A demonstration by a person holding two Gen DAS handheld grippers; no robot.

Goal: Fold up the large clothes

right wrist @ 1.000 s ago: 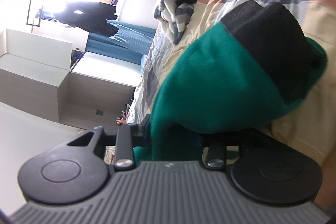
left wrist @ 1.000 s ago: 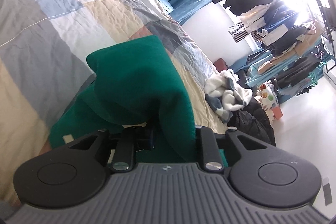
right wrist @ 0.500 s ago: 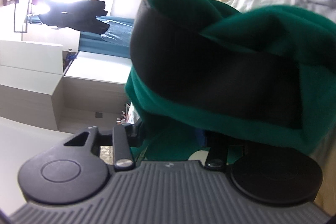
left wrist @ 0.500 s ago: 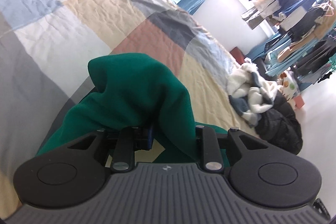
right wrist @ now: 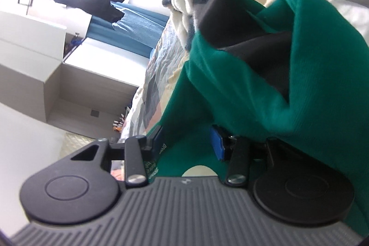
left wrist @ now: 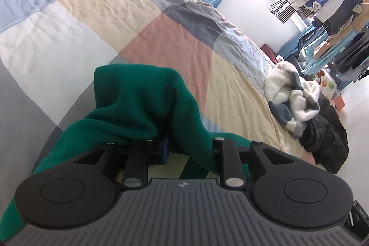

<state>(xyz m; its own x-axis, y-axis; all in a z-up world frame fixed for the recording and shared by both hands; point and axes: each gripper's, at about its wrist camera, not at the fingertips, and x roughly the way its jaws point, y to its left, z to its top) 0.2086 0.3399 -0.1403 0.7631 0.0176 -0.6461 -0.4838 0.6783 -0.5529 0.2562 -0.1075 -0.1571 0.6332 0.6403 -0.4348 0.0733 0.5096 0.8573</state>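
A large green garment point(left wrist: 143, 103) with a black band point(right wrist: 249, 31) is held up over a patchwork bedspread point(left wrist: 161, 22). My left gripper point(left wrist: 184, 149) is shut on a bunched fold of the green cloth, which drapes over its fingers and hides the tips. In the right wrist view the same green garment point(right wrist: 311, 75) hangs over my right gripper point(right wrist: 191, 142). Its blue-padded fingers point(right wrist: 218, 144) stand apart, with cloth draped over the right one.
A white and grey fleece heap point(left wrist: 293, 98) and a black jacket point(left wrist: 325, 135) lie at the bed's far end. A crowded clothes rack point(left wrist: 322, 4) stands by the bright window. A white cabinet point(right wrist: 34, 57) shows in the right wrist view.
My left gripper has carried its fold further over the bedspread. My right gripper's jaws have opened and the green cloth with the black band has slid off to the right.
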